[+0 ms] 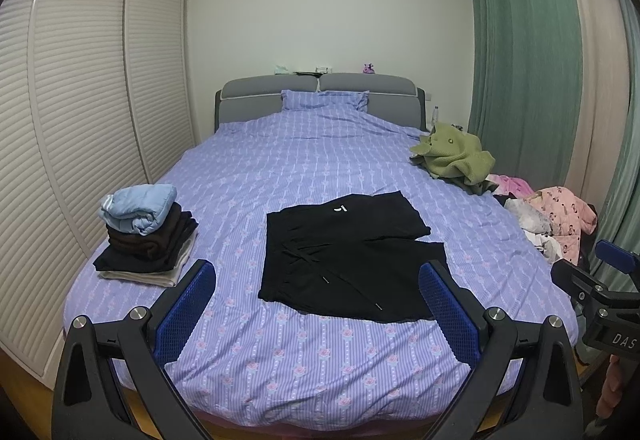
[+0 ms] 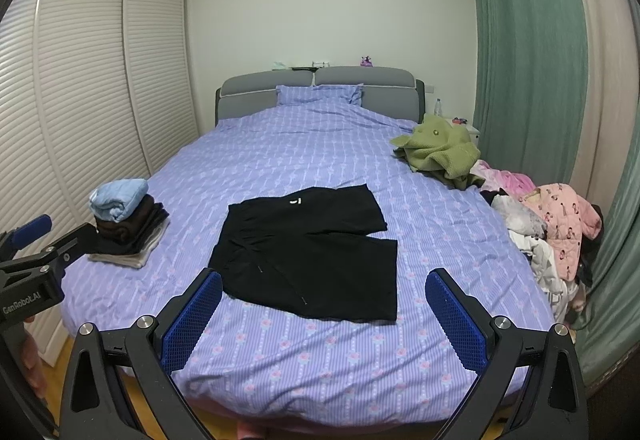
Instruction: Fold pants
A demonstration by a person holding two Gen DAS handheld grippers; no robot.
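Observation:
Black shorts-length pants lie spread flat on the purple striped bed, waistband to the left, legs to the right, drawstrings loose on top. My left gripper hangs open above the bed's foot, with the pants between and beyond its blue pads. My right gripper is open too, held back from the pants' near edge. Nothing is between either pair of fingers. Each gripper shows at the edge of the other's view.
A stack of folded clothes sits on the bed's left side. A green garment and a heap of pink and white clothes lie along the right edge. Louvred wardrobe doors stand left, green curtains right.

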